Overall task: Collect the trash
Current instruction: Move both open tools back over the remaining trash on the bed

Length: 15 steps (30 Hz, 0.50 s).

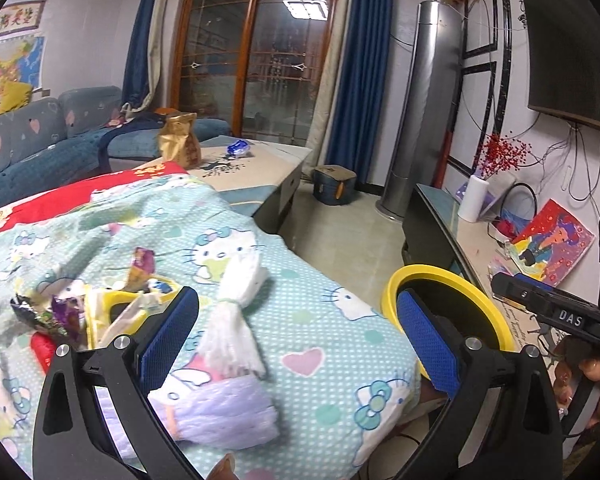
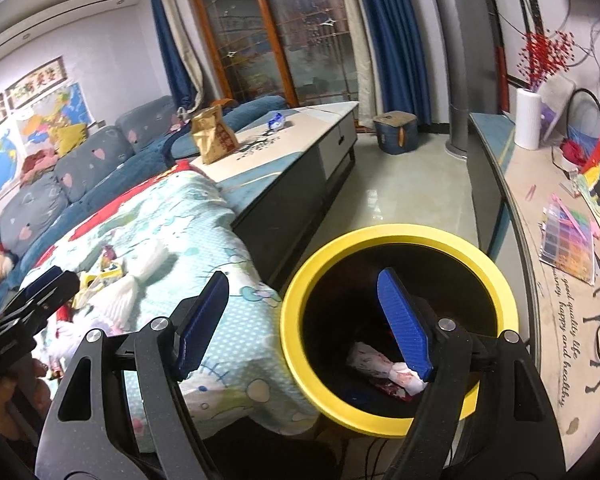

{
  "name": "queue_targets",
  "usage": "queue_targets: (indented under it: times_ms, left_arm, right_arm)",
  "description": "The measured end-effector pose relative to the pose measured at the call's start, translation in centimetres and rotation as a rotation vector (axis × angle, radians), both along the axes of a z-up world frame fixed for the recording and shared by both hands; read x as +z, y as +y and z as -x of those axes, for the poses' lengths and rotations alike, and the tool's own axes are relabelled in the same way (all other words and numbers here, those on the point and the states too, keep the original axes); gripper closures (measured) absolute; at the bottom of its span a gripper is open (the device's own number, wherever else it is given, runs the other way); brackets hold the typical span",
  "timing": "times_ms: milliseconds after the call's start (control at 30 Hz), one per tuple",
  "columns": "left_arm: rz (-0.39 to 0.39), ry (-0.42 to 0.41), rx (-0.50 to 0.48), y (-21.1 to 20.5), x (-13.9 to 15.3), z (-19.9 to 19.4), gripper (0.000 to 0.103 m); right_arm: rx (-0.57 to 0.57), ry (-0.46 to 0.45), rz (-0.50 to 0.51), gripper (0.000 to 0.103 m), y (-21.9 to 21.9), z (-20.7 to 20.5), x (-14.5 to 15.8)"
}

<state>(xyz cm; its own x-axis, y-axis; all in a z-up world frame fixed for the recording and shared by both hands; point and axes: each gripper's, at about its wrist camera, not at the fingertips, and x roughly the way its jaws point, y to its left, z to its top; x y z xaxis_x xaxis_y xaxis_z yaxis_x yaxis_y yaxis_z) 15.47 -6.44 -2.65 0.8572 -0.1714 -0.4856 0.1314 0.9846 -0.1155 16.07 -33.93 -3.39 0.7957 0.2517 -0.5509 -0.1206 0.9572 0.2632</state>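
Both the left gripper (image 1: 296,316) and right gripper (image 2: 304,320) are held wide open, nothing grasped; the yellow-rimmed bin (image 2: 400,236) is seen beyond the right one's pads.

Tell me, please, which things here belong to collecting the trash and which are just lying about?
For the job:
- wrappers
- white tissue
- yellow-rimmed bin
- crumpled paper already inside the bin

Lying about:
- brown bag
- paper roll
- painting
- quilt
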Motion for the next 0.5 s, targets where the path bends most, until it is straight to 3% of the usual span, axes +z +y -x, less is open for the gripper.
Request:
queue_targets:
  times_ms: [500]
  left_arm:
    - [0.018, -0.013, 0.080, 3.6, 0.3, 1.1, 0.007]
  right_arm:
    - [0.168, -0.026, 0.040, 0.034, 5.1, 1.3, 0.8]
